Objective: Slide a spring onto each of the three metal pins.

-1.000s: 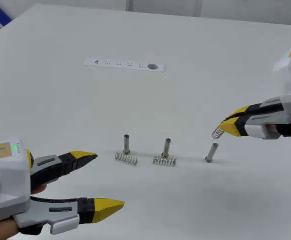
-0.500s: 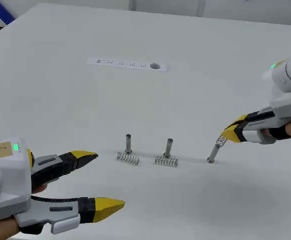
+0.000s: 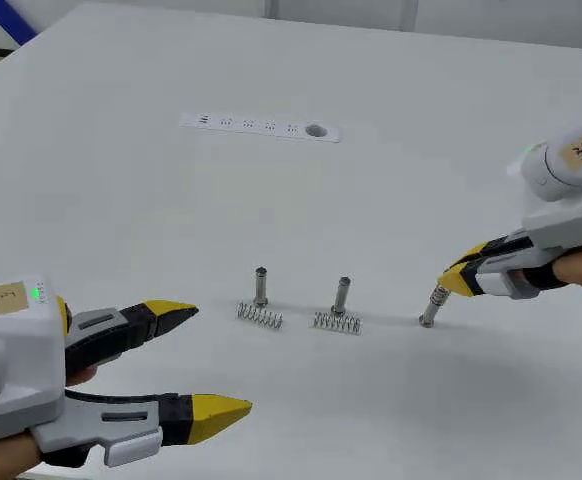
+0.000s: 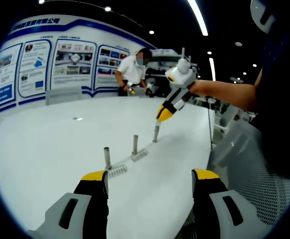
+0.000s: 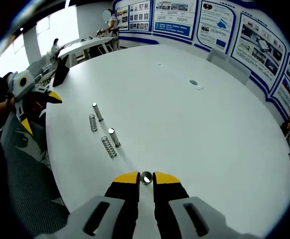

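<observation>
Spring [image 3: 437, 297] clenched in the right gripper [image 3: 449, 283] has dropped lower onto the right pin [image 3: 429, 318]; left gripper [image 3: 221, 360] stays released. White counter [image 3: 271, 200]; posters [image 4: 60, 59] behind.

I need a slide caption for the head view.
The right hand-held gripper holds a spring on the rightmost pin; two springs lie beside the other pins.

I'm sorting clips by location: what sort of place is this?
Probably a lab or training hall with a showroom feel: poster boards line the wall, the big white table has a built-in socket strip, and another person stands in the background.
</observation>
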{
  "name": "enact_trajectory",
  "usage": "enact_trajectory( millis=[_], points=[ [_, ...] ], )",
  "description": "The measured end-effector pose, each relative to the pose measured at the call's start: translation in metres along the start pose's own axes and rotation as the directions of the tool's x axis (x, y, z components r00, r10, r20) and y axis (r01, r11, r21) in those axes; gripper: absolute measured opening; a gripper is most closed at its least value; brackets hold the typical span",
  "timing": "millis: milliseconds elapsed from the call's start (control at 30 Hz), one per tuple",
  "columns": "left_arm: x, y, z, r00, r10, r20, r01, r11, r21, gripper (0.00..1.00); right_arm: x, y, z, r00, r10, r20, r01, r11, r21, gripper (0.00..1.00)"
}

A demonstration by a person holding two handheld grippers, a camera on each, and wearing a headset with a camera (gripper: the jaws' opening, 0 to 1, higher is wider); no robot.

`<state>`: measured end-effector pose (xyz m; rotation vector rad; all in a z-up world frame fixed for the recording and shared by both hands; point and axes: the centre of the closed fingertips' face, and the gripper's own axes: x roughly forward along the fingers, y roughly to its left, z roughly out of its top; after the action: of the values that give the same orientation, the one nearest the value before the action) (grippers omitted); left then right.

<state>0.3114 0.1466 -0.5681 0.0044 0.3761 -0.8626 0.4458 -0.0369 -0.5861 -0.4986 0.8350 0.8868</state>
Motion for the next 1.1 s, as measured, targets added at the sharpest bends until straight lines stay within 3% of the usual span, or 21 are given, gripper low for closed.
enact_trajectory(
  millis=[633, 1100],
  points=[
    [-0.001, 0.001, 0.0, 1.0, 0.002, -0.006, -0.002, 1.0, 0.002, 0.69, 0.024, 0.003, -0.019, 0.9993, 0.0, -0.038, 0.0, 1.0, -0.009, 0.11],
    [0.0, 0.001, 0.0, 1.0, 0.001, -0.005, -0.001, 1.0, 0.002, 0.69, 0.023, 0.003, -0.019, 0.9997, -0.004, -0.024, 0.003, 0.999, -0.037, 0.16]
  ],
)
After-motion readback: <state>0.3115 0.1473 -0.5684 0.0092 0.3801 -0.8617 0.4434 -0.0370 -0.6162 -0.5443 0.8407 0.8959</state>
